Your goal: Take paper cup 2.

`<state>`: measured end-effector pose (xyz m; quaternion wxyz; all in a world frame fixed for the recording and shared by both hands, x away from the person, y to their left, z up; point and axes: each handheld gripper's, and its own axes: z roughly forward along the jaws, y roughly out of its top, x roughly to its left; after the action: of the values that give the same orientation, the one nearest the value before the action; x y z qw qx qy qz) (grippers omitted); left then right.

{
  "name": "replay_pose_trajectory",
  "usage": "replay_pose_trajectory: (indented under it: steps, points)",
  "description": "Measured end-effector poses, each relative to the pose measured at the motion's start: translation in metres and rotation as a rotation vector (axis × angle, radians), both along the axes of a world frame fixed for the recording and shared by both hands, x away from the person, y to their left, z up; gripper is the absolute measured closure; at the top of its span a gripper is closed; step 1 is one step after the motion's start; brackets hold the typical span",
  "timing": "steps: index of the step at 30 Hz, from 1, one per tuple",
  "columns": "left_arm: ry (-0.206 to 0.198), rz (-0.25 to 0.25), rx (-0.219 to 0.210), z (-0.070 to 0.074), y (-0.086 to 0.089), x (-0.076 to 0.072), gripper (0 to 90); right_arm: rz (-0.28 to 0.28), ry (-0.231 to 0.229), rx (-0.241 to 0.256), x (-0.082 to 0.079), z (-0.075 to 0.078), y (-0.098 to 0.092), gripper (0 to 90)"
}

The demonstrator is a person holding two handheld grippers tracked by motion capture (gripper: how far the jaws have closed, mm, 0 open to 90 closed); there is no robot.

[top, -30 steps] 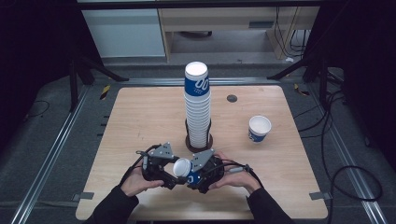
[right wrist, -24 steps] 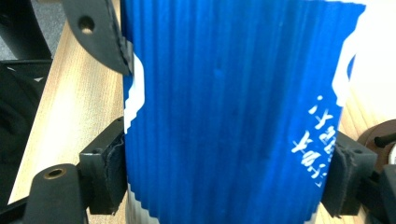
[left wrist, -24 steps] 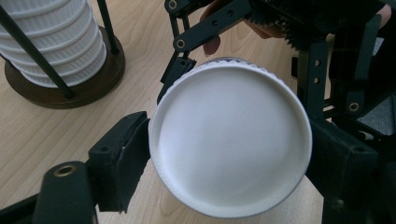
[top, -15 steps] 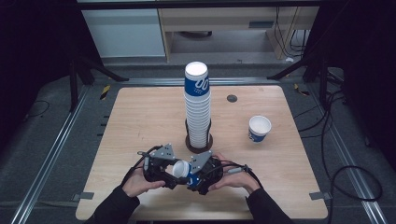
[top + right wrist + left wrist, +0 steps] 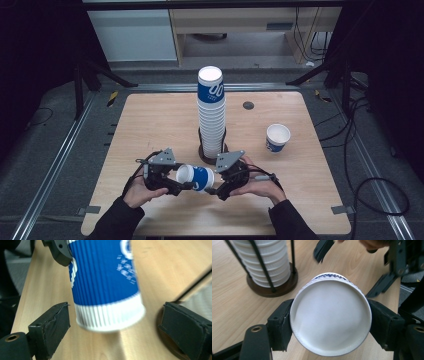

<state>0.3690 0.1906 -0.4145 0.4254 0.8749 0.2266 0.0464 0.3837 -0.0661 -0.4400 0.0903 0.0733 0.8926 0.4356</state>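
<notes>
a blue paper cup [image 5: 195,177] lies on its side in the air just above the near part of the wooden table [image 5: 145,125], between the two hand-held tools. the left gripper [image 5: 172,184] clamps it at the rim: in the left gripper view its black pads press both sides of the cup's white open mouth [image 5: 330,315], which faces straight at that camera. the right gripper [image 5: 216,189] sits at the cup's base end with its jaws spread; in the right gripper view the ribbed blue wall and white base band of the cup [image 5: 106,287] hang between the two pads without touching either one. the person's left hand [image 5: 137,192] and right hand [image 5: 260,184] come in from the near edge. just beyond the cup, in the middle of the table, a tall stack of cups [image 5: 211,112] stands upright in a dark wire holder [image 5: 206,156] with a round base. a single cup [image 5: 277,137] stands upright well apart on the right side. a small dark disc [image 5: 248,105] lies on the far part of the table, right of the stack.
</notes>
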Motion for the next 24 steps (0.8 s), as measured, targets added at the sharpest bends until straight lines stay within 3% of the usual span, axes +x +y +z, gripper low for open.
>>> replay_pose_trajectory:
  steps: [7, 14, 18, 24]
  points:
    - [-0.003, 0.041, -0.043, -0.004, 0.011, 0.006, 27.2, -0.061, 0.005, 0.076, 0.005, 0.010, -0.021, 8.3]
    - [-0.034, 0.054, -0.139, -0.003, 0.018, 0.006, 27.2, -0.107, 0.027, 0.128, 0.008, 0.008, -0.034, 8.9]
    - [-0.039, 0.050, -0.184, -0.004, 0.019, 0.006, 27.2, -0.109, 0.053, 0.179, 0.010, 0.007, -0.037, 9.3]
    - [-0.044, 0.045, -0.201, -0.004, 0.017, 0.005, 27.2, -0.096, 0.086, 0.217, 0.010, 0.005, -0.037, 8.7]
